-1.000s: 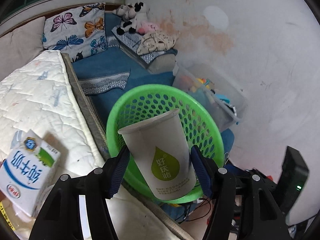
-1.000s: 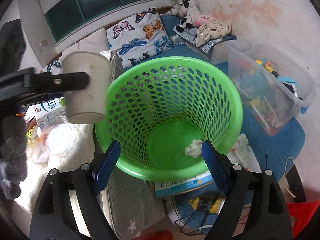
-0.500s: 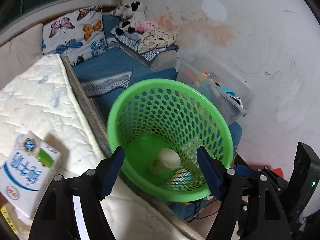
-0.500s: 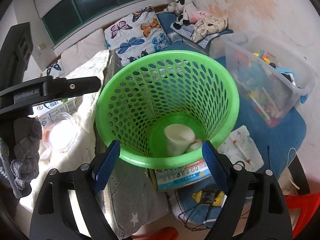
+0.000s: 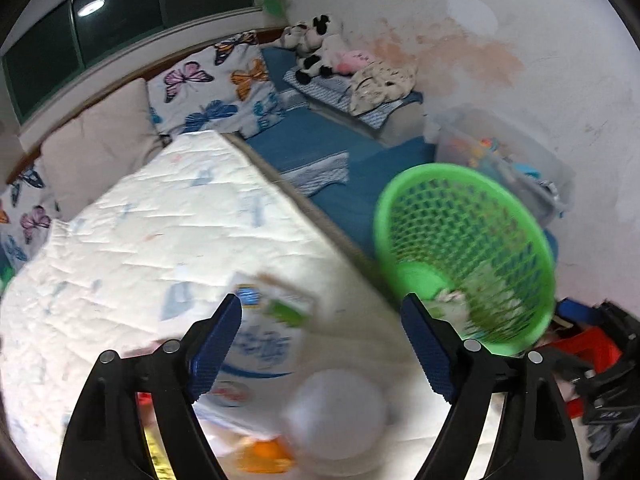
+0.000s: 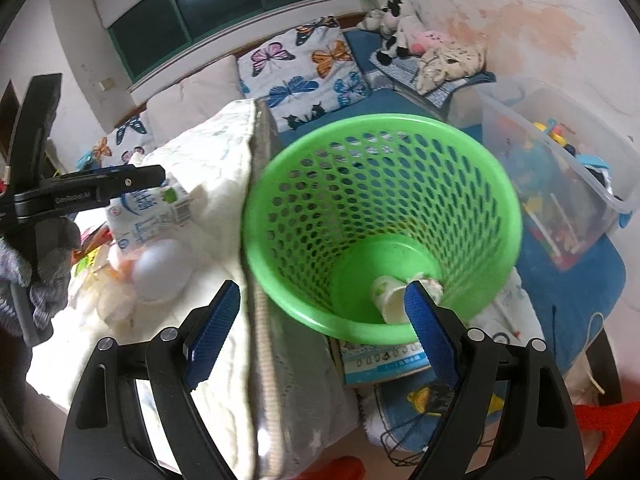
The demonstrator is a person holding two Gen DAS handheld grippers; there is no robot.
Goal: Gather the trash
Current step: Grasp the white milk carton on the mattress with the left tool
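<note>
- A white quilted mattress (image 5: 168,232) is seen filling the left and middle of both views, its right edge running beside a blue mat (image 5: 320,148) on the floor.
- A green perforated basket (image 6: 384,184) is set on the floor just beside the mattress's right edge, tilted slightly.
- A clear plastic storage box (image 6: 568,168) of toys is placed to the right of the basket, by the wall.
- A white milk carton (image 6: 148,212) is laid near the mattress's right edge, blurred in the left view.
- A white domed lid (image 6: 160,268) is seen next to the carton.
- A paper cup (image 6: 390,298) is lying on its side at the bottom of the basket, with a crumpled tissue (image 6: 430,284) touching it.
- The left gripper (image 5: 322,344) is held above the carton; its fingers are spreading, nothing pinched.
- The right gripper (image 6: 322,330) is aimed at the basket; its fingers are spread wide, empty.
</note>
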